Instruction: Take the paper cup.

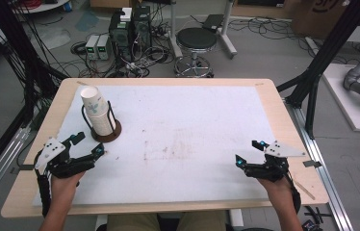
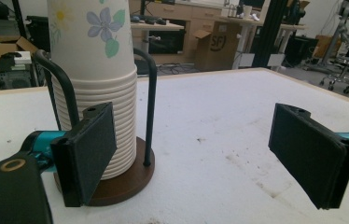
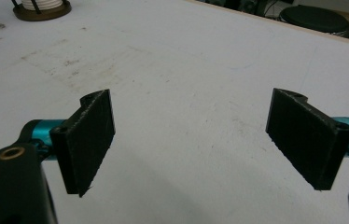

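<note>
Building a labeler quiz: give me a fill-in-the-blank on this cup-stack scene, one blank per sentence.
1. The stack of white flower-printed paper cups stands in a black wire holder on a round ____ base.
2. The left gripper has its jaws ____.
3. Between the right gripper's jaws lies only the ____ table cover.

Missing words: brown; open; white

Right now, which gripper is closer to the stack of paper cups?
Left. The left gripper hovers open just in front of the stack of paper cups; the right gripper is across the table, also open.
</note>
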`<state>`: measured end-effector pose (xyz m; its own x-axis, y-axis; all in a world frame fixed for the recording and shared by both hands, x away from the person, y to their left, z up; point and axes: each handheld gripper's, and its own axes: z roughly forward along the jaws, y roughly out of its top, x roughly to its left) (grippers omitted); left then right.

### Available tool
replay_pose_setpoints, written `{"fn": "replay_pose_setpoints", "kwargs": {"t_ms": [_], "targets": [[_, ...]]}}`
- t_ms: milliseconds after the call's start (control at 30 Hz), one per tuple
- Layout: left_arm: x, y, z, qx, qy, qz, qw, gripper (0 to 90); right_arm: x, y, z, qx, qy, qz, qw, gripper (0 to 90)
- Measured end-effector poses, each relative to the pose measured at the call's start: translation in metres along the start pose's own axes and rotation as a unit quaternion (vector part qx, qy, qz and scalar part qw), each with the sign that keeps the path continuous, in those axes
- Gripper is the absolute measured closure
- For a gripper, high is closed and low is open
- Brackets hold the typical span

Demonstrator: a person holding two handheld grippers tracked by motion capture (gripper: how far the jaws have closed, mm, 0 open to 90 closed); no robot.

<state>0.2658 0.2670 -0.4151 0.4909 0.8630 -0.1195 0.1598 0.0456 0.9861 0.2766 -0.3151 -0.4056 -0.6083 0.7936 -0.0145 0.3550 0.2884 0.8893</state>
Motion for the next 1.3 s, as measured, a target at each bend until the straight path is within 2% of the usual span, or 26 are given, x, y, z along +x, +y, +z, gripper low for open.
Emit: {"fn": "replay_pose_setpoints", "kwargs": {"t_ms": [500, 600, 833, 1033, 1200, 1300], "targets": [[0.003, 0.0, 0.002, 0.006, 0.002, -0.008, 0.9999, 14.9, -0.003, -0.002, 0.001, 0.001, 0.009, 0.002, 1.0, 15.6], [0.004, 0.003, 0.001, 0.002, 0.002, -0.004, 1.0, 14.9, -0.003, -0.001, 0.0, 0.009, 0.013, 0.003, 0.9999, 15.6], [0.006, 0.012, -0.005, -0.008, 0.003, -0.01, 0.9999, 14.9, 0.0, 0.001, -0.002, 0.008, 0.018, 0.006, 0.9998, 15.5], [0.012, 0.03, -0.004, -0.008, 0.006, 0.003, 0.9999, 14.9, 0.002, 0.003, 0.001, 0.014, 0.026, 0.002, 0.9996, 15.5], [0.019, 0.055, 0.002, -0.01, 0.005, 0.015, 0.9998, 14.9, 0.0, 0.001, 0.003, 0.021, 0.033, 0.002, 0.9993, 15.6], [0.024, 0.069, 0.006, -0.011, 0.007, 0.014, 0.9998, 14.9, 0.0, 0.002, 0.002, 0.02, 0.033, 0.007, 0.9992, 15.5]]}}
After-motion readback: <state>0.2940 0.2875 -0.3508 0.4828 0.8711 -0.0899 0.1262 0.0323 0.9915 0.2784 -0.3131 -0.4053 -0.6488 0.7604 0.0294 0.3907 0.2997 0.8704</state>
